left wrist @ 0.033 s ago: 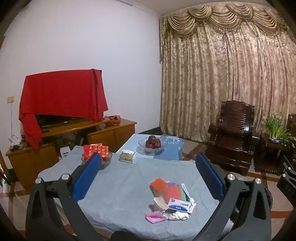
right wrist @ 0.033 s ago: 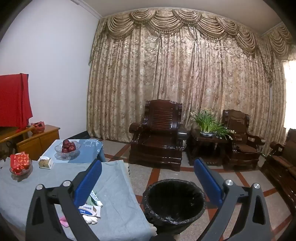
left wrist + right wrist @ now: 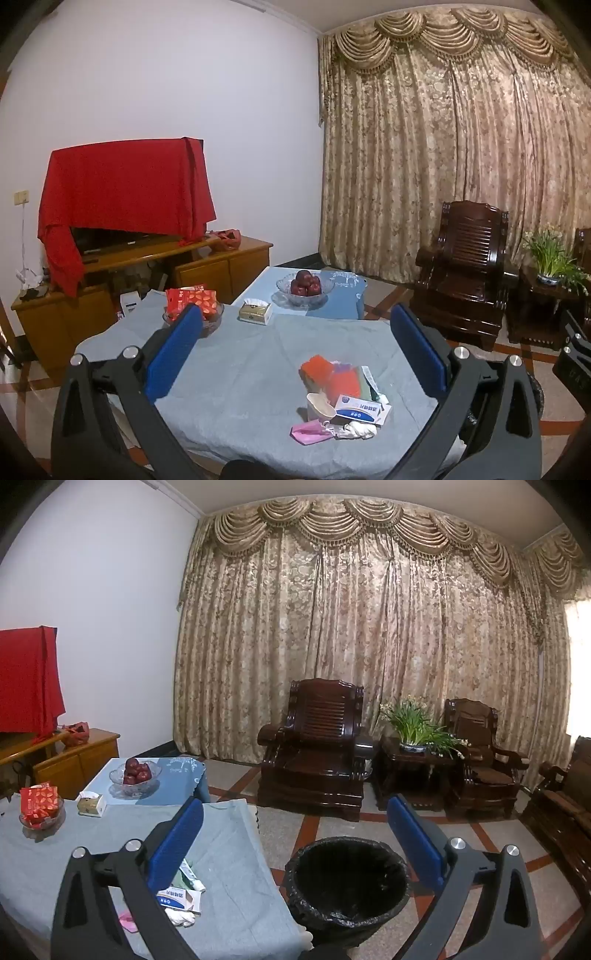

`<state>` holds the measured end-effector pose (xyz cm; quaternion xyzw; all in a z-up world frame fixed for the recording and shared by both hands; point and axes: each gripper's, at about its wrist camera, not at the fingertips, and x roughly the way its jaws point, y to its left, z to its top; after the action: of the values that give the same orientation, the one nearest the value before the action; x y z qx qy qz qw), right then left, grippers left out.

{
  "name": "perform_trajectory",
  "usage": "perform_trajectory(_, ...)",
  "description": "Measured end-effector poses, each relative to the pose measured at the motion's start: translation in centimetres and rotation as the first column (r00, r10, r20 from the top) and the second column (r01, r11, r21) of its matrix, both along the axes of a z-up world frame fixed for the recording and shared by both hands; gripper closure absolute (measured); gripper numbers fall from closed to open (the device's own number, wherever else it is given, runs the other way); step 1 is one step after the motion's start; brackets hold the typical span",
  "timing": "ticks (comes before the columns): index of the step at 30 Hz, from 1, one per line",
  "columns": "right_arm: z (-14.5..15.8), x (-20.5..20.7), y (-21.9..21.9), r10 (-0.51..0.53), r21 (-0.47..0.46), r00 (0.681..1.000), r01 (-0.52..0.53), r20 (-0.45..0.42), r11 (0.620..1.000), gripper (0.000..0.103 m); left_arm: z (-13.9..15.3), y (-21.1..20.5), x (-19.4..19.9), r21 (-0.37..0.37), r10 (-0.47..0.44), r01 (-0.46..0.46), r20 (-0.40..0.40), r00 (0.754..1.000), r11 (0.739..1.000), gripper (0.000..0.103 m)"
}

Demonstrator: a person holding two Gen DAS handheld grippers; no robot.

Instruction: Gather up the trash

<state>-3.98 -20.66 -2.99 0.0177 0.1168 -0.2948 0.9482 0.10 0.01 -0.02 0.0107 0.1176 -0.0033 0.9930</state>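
Both pairs of jaws stand wide apart, gripping nothing. Beyond the left gripper (image 3: 295, 354) the trash pile (image 3: 341, 398) sits on the grey table (image 3: 229, 373), toward its near right edge; its white-and-blue box (image 3: 364, 410) lies flat, long axis left to right. Under the right gripper (image 3: 295, 834), the black-lined bin (image 3: 347, 882) stands upright on the floor, just beside the table.
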Motion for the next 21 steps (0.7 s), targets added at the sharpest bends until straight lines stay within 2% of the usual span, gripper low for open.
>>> perform_trajectory(21,0.0,-0.1,0.0,-0.001,-0.010,1.000,0.001,0.011,1.000,0.006,0.9,0.0,-0.3,-0.012,0.008,-0.007,0.006,1.000,1.000,0.005)
